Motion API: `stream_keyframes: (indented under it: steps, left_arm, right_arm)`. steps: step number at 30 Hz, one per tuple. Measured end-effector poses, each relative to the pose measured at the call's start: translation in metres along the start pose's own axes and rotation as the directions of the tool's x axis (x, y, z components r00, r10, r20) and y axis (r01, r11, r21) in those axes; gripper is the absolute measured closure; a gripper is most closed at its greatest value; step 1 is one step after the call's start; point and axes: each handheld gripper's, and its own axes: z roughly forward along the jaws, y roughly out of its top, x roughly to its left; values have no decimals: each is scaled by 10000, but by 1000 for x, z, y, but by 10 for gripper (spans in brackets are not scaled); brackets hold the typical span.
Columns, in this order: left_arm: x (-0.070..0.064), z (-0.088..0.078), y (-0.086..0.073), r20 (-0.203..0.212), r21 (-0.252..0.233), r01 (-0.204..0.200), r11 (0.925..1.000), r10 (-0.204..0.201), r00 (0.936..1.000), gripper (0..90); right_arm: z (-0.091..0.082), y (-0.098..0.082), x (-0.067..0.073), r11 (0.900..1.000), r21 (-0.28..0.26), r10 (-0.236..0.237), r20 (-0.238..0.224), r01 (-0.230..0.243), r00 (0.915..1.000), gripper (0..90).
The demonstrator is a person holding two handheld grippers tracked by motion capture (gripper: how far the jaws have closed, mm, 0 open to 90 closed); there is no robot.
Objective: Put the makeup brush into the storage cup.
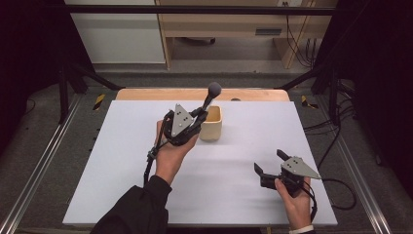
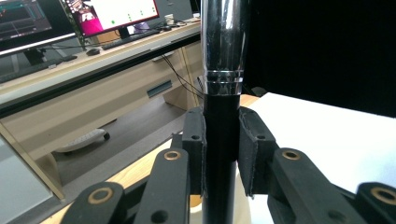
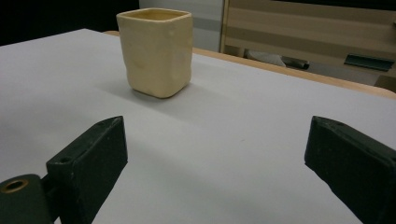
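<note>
A brush with a black handle [image 2: 219, 154], a silver ferrule [image 2: 224, 42] and a grey round head [image 1: 214, 89] stands nearly upright. My left gripper [image 1: 199, 116] [image 2: 222, 135] is shut on its handle, both pads pressing the black part just below the ferrule. Right beside and below this gripper a cream square cup [image 1: 213, 127] [image 3: 156, 51] stands upright on the white table top [image 1: 243, 141]. I cannot tell whether the handle's lower end is inside the cup. My right gripper [image 1: 269, 161] [image 3: 219, 158] rests low at the front right, open, with bare table between its jaws, pointing toward the cup.
The white top lies on a wooden table whose edge [image 1: 199, 93] shows at the back. Black frame bars [image 1: 195, 9] and cables [image 1: 336, 185] border the work area. A wooden desk [image 2: 116, 79] with monitors stands beyond the table.
</note>
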Motion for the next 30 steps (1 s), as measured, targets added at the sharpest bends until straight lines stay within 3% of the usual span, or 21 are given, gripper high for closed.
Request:
stream_keyframes:
  steps: [16,30]
  left_arm:
    - [-6,11,4,27,-146,496,9987,-496,9988,744]
    - [-1,19,4,-186,-406,1038,9938,-1046,9943,744]
  right_arm:
    - [-1,0,-1,9999,-125,65,-54,-66,10000,51]
    - [0,-1,-1,9999,-142,21,-12,-21,10000,51]
